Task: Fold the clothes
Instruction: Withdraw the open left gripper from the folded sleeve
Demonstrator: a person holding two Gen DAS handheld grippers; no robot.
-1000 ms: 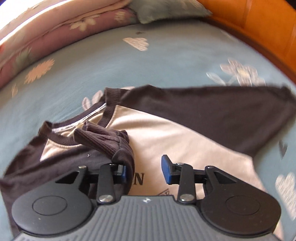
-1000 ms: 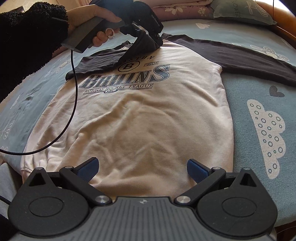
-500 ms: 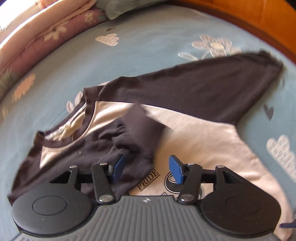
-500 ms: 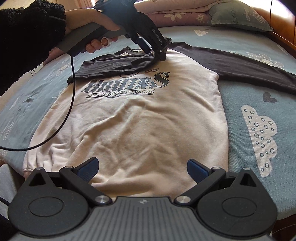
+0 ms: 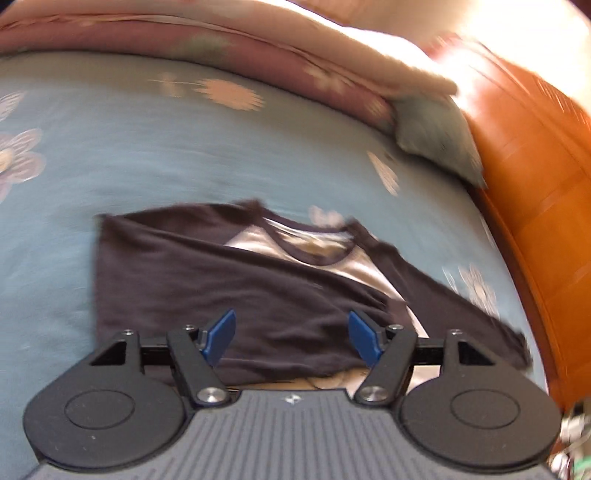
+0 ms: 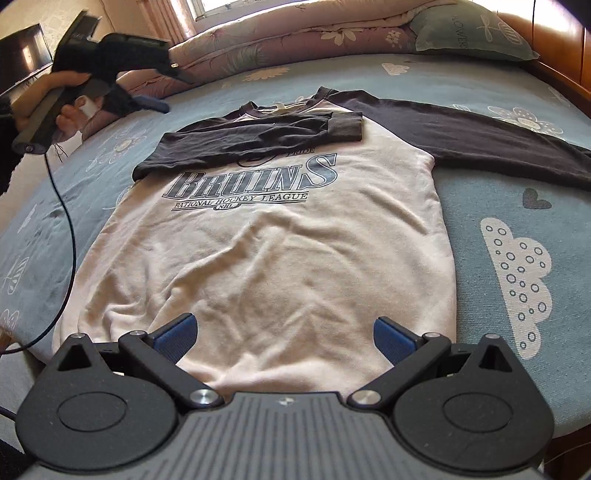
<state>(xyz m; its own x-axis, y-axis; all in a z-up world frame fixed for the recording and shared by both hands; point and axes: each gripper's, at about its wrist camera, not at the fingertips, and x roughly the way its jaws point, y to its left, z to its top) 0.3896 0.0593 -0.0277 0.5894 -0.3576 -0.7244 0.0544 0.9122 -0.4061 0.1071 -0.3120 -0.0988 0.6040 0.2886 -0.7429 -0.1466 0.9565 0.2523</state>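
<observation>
A cream sweatshirt [image 6: 280,251] with dark sleeves and a BRUINS print lies flat on the bed. Its left sleeve [image 6: 236,140] is folded across the chest, with the ribbed cuff [image 6: 345,125] resting near the collar. The other sleeve [image 6: 480,136] stretches out to the right. A hand holds my left gripper [image 6: 166,88] in the air off the shirt's upper left; its jaws are opening and nothing is between them. In the blurred left wrist view that gripper [image 5: 291,334] looks down on the folded sleeve [image 5: 221,280]. My right gripper [image 6: 284,332] stands open over the hem.
The blue patterned sheet [image 6: 517,206] covers the bed. Folded quilts [image 6: 295,33] and a green pillow [image 6: 469,33] lie along the far side. A wooden bed frame [image 6: 554,44] runs along the right. A black cable [image 6: 70,229] hangs from the left gripper over the sheet.
The left gripper has let go of the sleeve cuff, which now lies across the chest. It has swung away to the left and up, rolled, and spread its jaws. The right gripper stayed put.
</observation>
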